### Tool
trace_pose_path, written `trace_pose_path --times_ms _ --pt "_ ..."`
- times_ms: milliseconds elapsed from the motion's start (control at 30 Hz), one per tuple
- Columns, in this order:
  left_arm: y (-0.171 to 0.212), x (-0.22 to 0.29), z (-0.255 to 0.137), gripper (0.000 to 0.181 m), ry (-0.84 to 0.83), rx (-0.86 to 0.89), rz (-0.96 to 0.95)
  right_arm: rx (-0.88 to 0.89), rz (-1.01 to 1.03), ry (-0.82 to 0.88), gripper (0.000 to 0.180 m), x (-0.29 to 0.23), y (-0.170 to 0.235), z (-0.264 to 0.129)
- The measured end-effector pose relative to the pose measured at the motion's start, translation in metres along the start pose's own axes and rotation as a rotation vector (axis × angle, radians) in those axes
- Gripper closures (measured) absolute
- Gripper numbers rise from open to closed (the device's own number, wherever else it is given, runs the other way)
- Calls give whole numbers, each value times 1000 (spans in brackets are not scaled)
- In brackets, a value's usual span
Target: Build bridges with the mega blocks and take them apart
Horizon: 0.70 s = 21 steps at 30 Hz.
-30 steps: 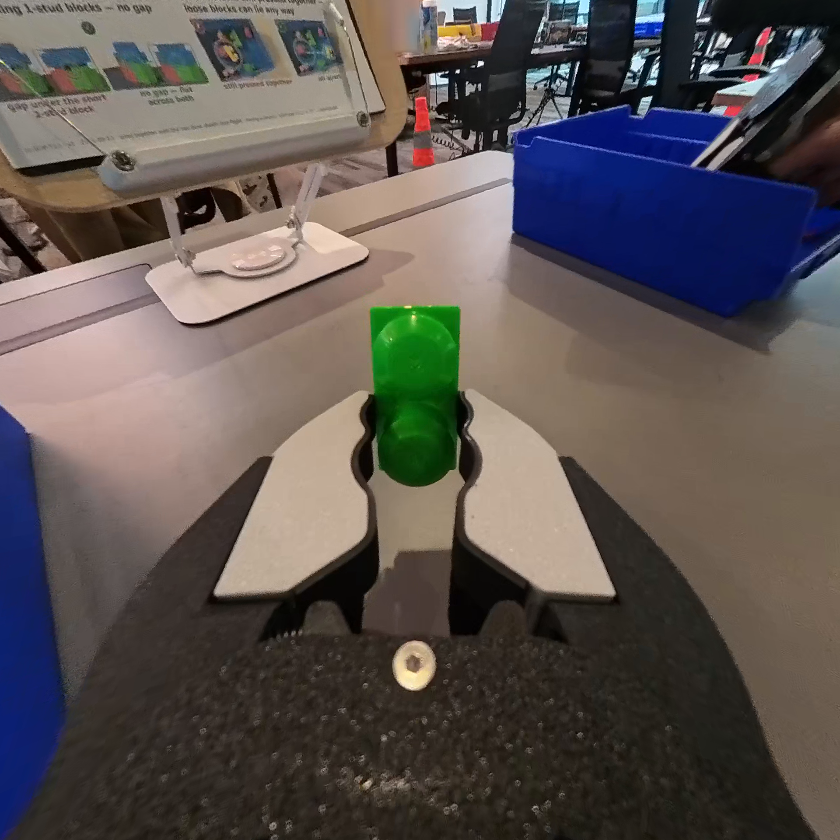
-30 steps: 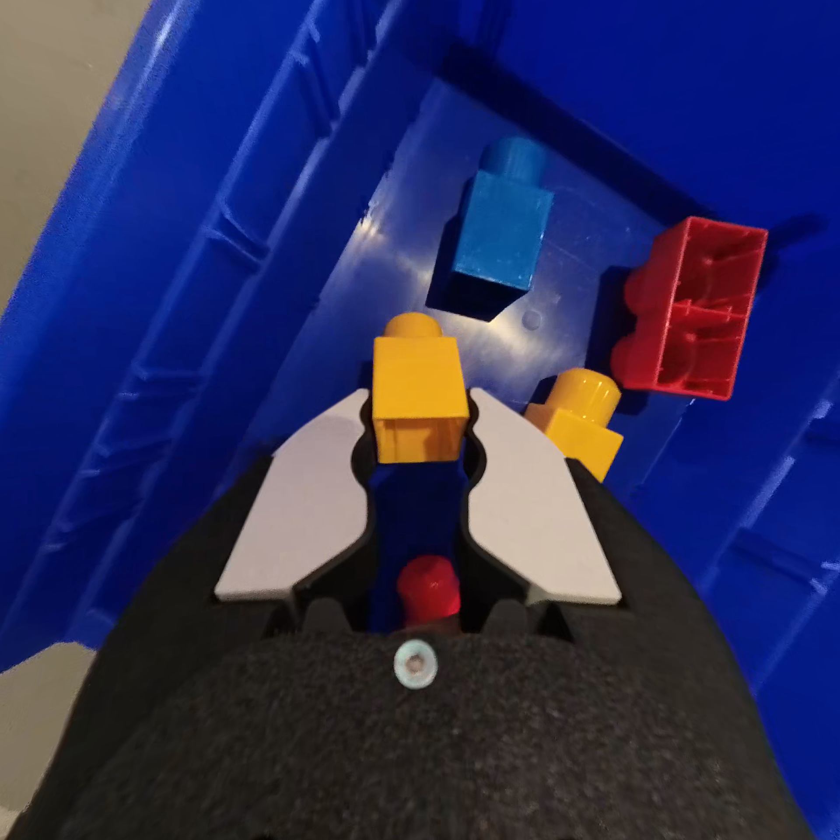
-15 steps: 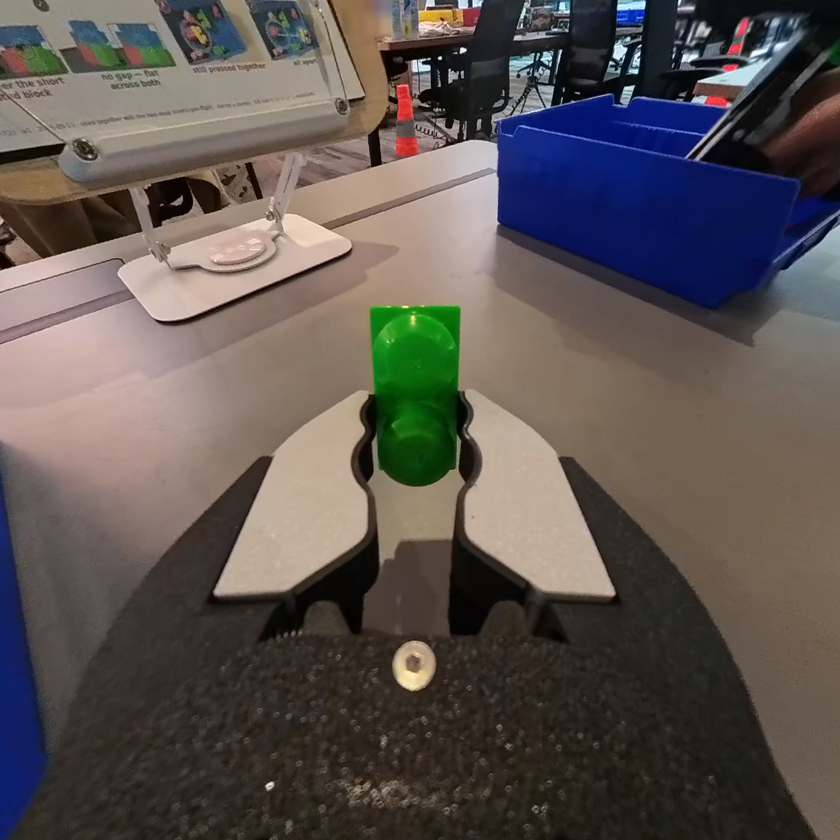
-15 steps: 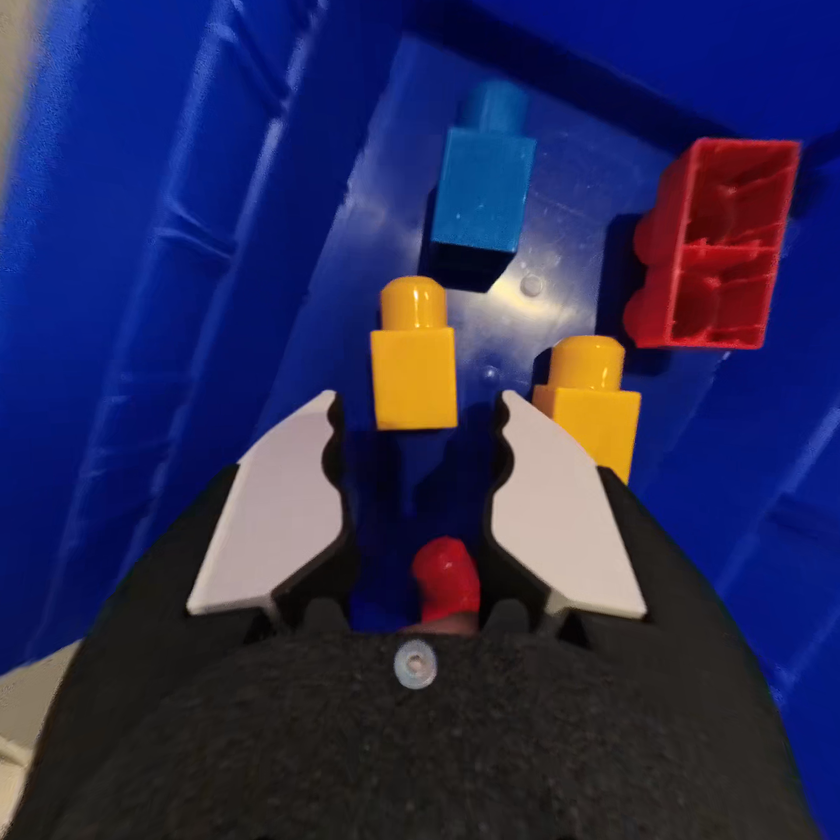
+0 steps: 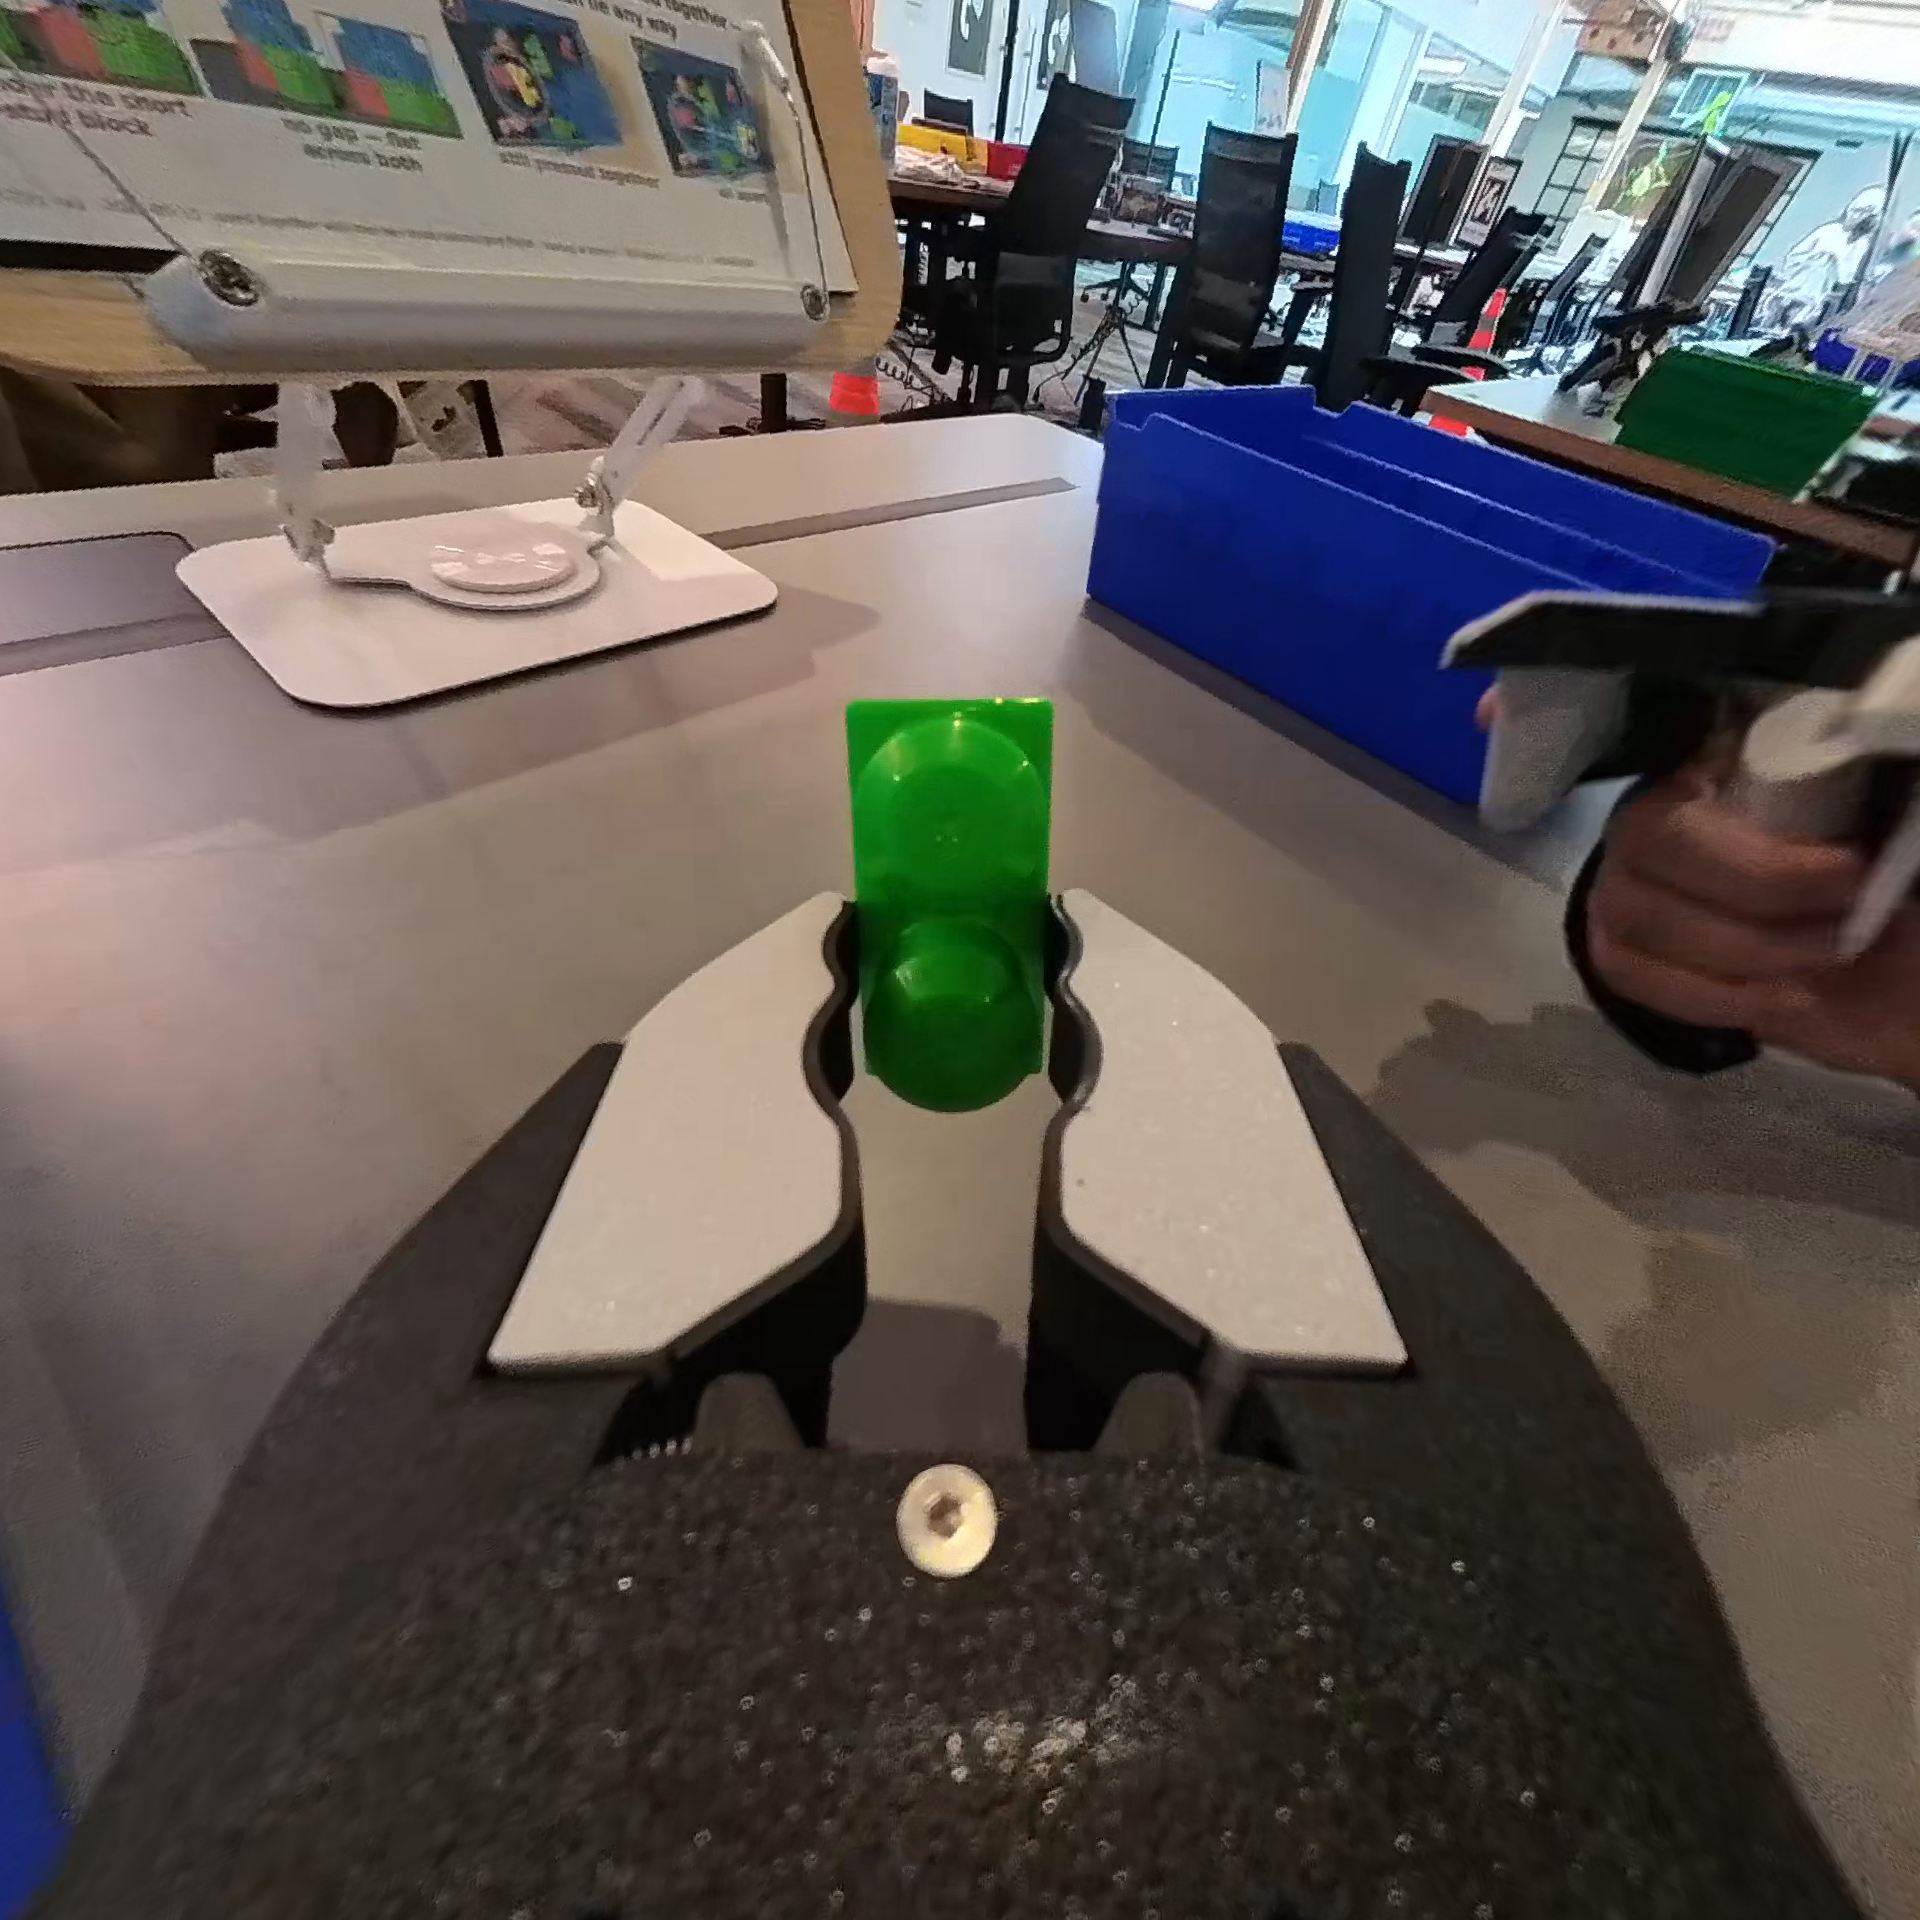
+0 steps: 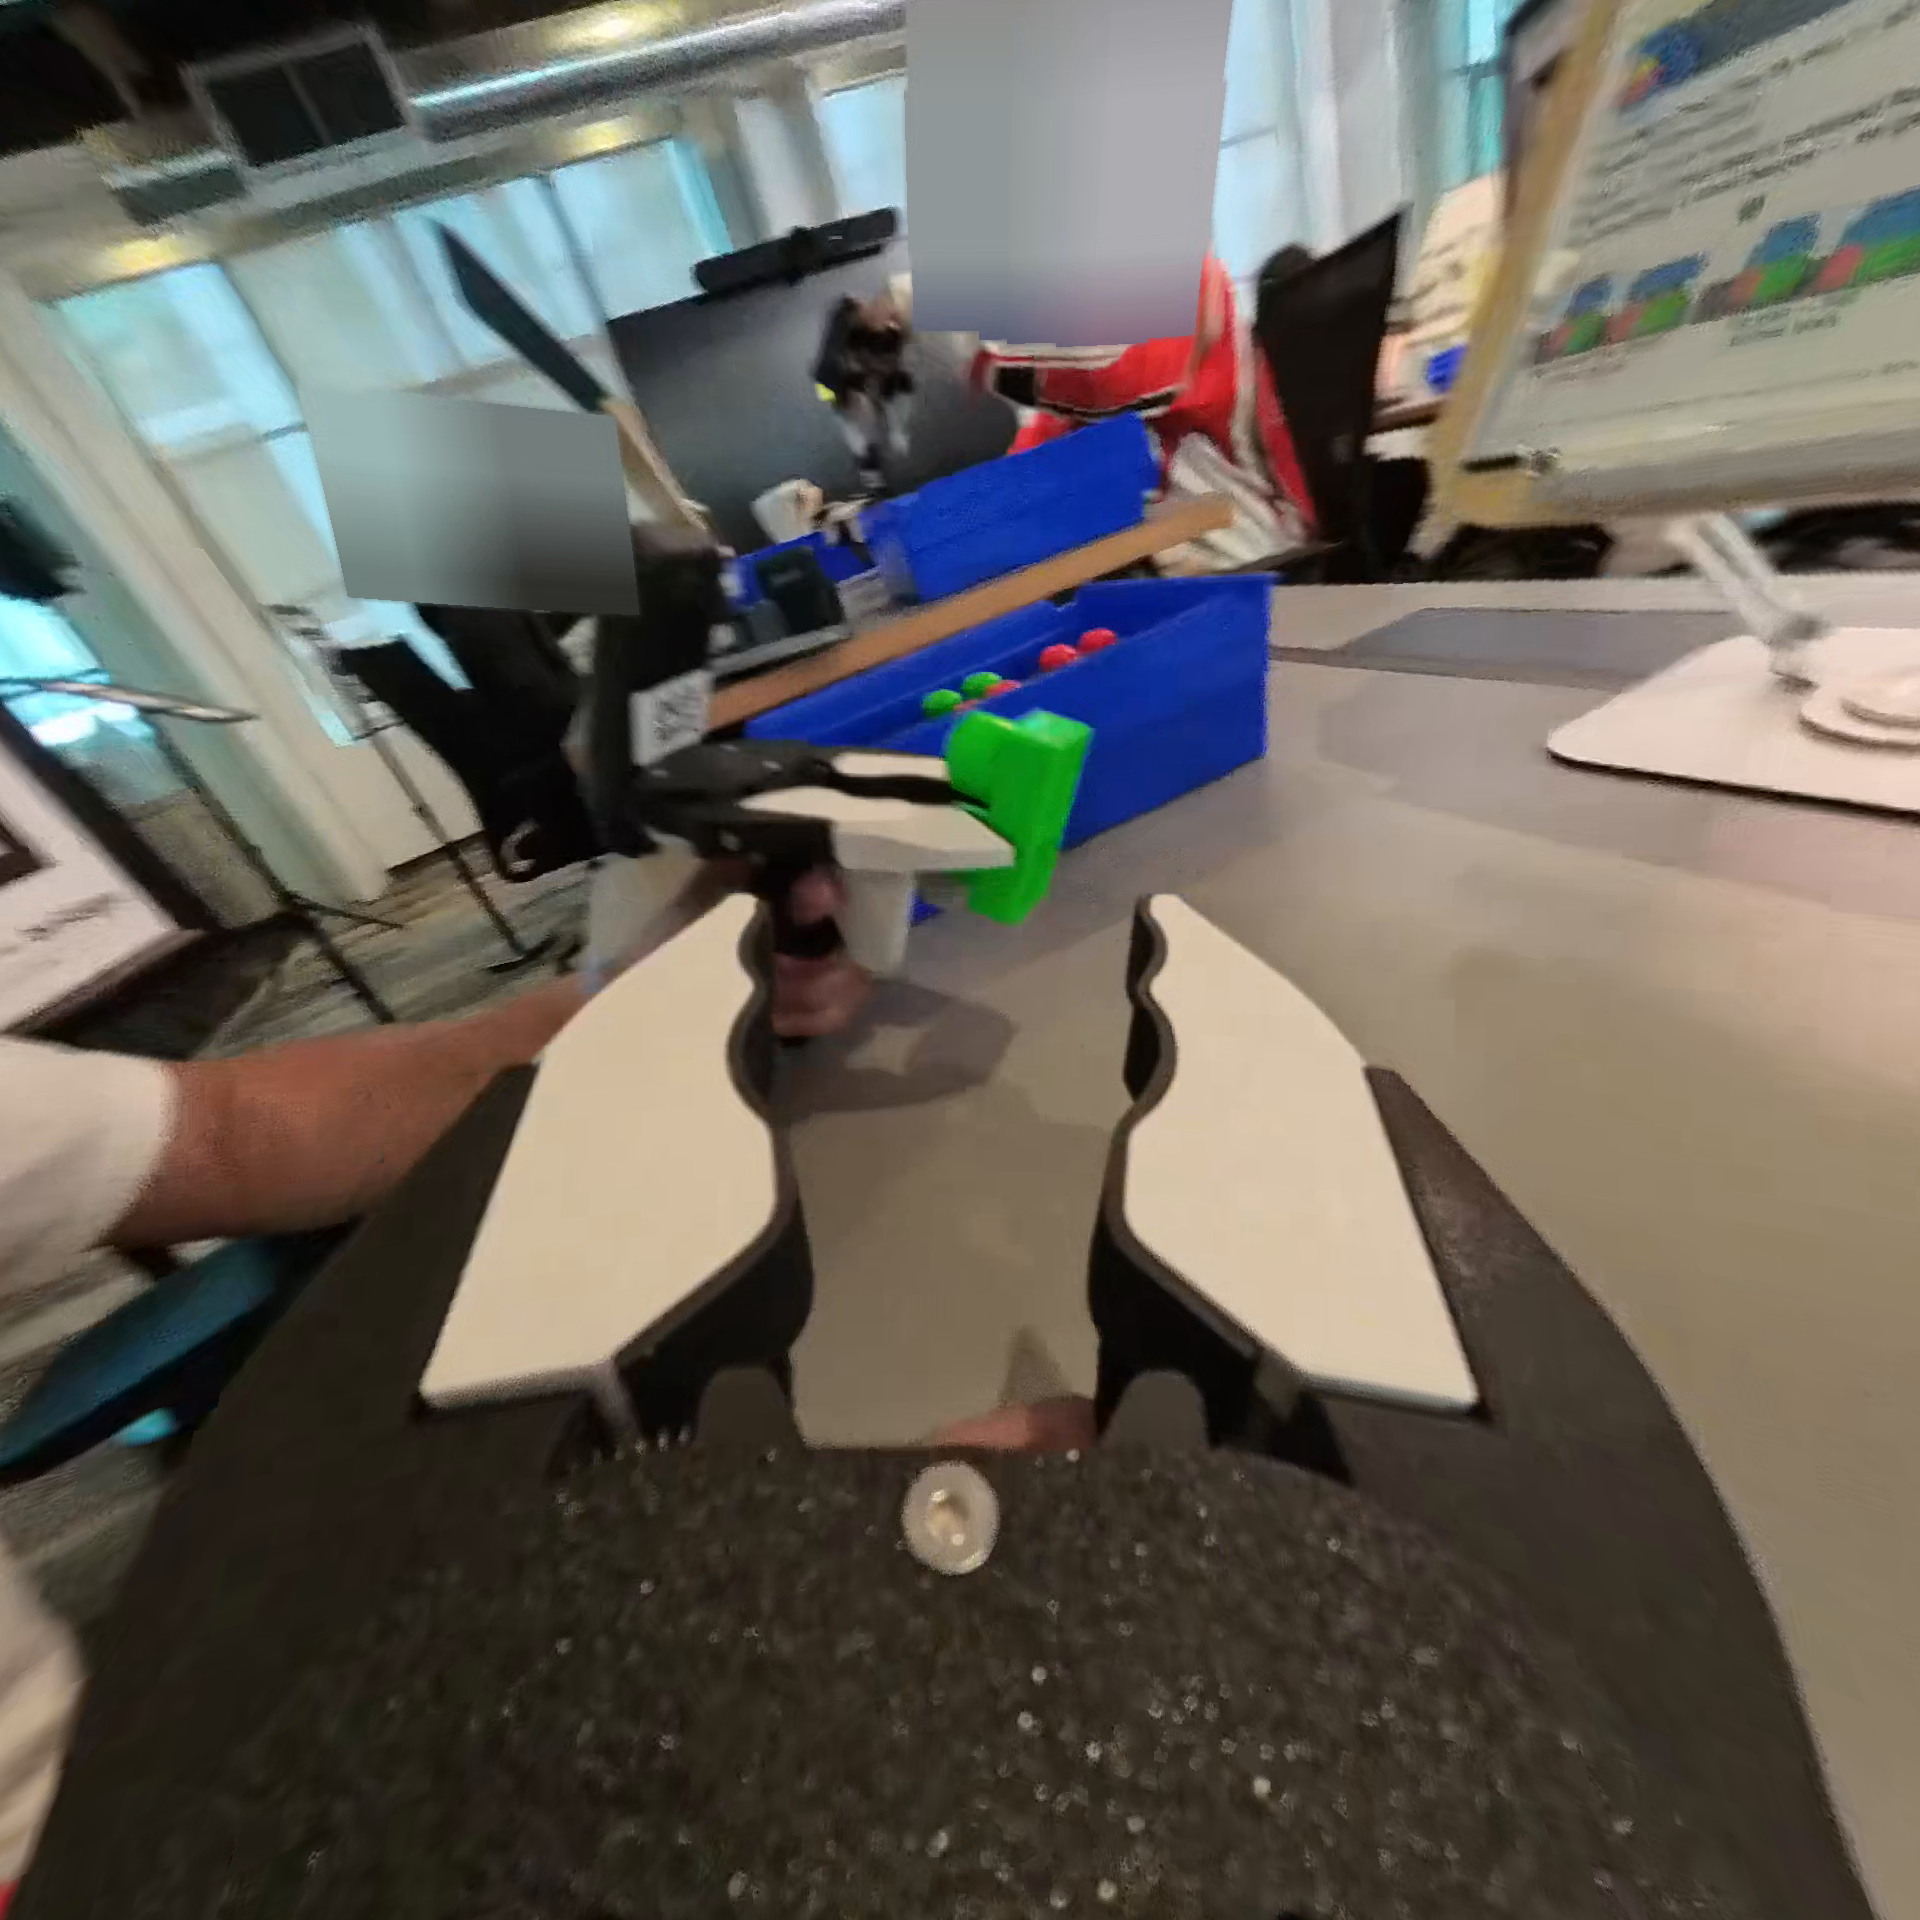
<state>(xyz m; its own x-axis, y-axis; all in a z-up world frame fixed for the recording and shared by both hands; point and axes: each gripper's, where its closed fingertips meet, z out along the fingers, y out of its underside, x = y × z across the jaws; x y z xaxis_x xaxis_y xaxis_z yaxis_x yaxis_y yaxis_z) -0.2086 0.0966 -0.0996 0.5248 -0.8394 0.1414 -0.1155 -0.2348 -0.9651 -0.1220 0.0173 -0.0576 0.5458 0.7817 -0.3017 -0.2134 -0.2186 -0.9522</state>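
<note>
The left gripper [image 5: 948, 982] is still clamping the green block [image 5: 948, 862] above the grey table [image 5: 416, 987]. The right gripper [image 6: 945, 997], having left the blue bin [image 5: 1351, 561] and the yellow block, is hanging wide and empty. The instruction sheet [image 5: 395, 94] is carrying print.

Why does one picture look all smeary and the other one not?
Right wrist view: motion blur smears the room, the sign stand and the green block. Left wrist view: the green block is sharp; wide-angle lens bends the edges.
</note>
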Motion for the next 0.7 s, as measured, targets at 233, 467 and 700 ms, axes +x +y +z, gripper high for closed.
trace_pose_path --times_ms 233,467,700 --pt "5 11 0 147 52 -15 18 -25 -6 89 116 24 15 -6" --pt "-26 99 -16 148 685 33 -109 -79 7 -296 114 -25 -10 1" --pt "-42 122 -10 147 808 21 -59 -114 23 -388 113 -35 -26 25"
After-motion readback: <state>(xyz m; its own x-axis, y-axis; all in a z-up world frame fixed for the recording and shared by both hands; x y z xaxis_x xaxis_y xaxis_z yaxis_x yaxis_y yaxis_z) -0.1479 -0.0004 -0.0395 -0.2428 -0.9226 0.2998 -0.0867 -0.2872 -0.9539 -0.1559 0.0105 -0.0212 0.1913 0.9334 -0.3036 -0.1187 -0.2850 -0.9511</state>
